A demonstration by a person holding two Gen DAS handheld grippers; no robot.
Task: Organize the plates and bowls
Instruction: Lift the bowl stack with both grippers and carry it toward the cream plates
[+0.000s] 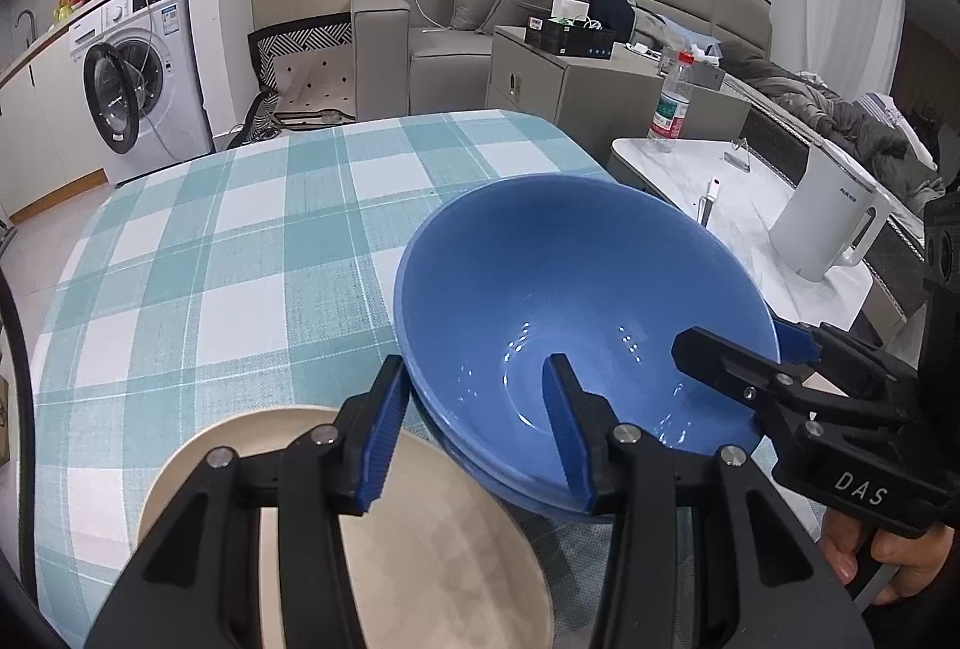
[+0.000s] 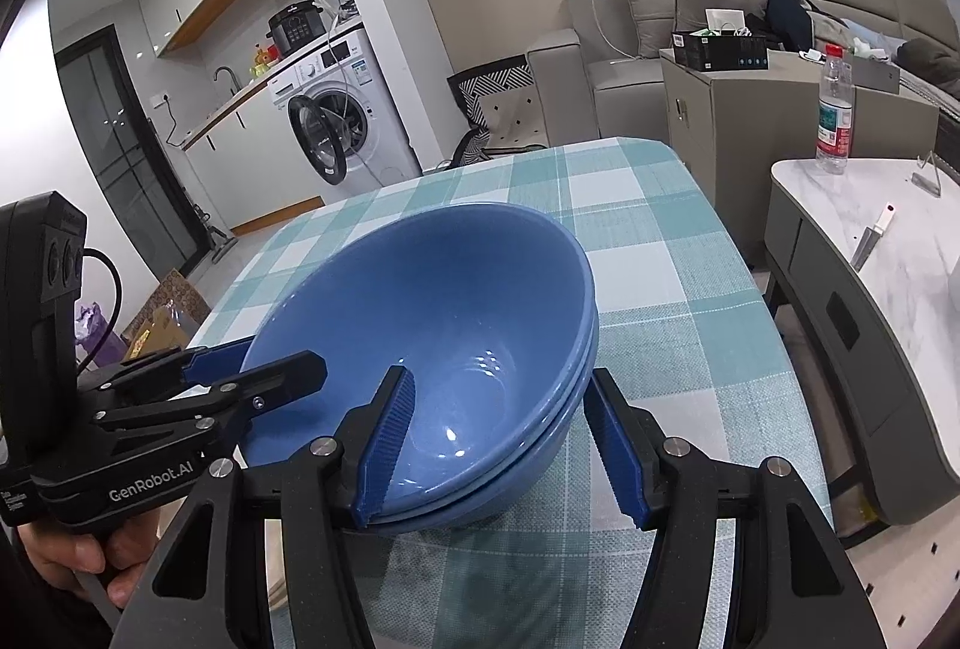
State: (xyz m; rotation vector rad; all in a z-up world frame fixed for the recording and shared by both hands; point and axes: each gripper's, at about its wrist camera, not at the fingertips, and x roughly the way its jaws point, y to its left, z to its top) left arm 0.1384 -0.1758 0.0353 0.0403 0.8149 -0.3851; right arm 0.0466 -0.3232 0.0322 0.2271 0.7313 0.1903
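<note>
1. Around the work spot lies a lived-in room: a grey sofa (image 1: 432, 7) at the back, a washing machine (image 1: 132, 67) with its door open off to the left, and a marble side table (image 1: 738, 205) on the right carrying a white kettle (image 1: 828, 223) and a water bottle (image 1: 669, 103).
2. Nearer in, the counter (image 1: 240, 259) is covered by a teal-and-white checked cloth. Its far half is bare, so there seems to be room to set things down.
3. On the near half sits a stack of blue bowls (image 1: 570, 289), at least two nested, upright and mouth up. Being round, the stack has no long axis to line up with.
4. A beige plate (image 1: 432, 529) lies flat just beside the stack on its left, directly under the left tongs. Whether plate and bowls touch cannot be told.
5. The left tongs (image 1: 474, 361) are spread wide and straddle the stack's left rim, with one finger outside the wall and one inside the bowl. They are not pinching.
6. The right tongs (image 2: 503, 374) mirror this on the right rim, also spread wide, with one finger inside and one outside.
7. The stack lies directly between the two tongs, and each is equally close to it. My judgement is that both need only close on the wall they straddle and then lift together, keeping the stack level.
</note>
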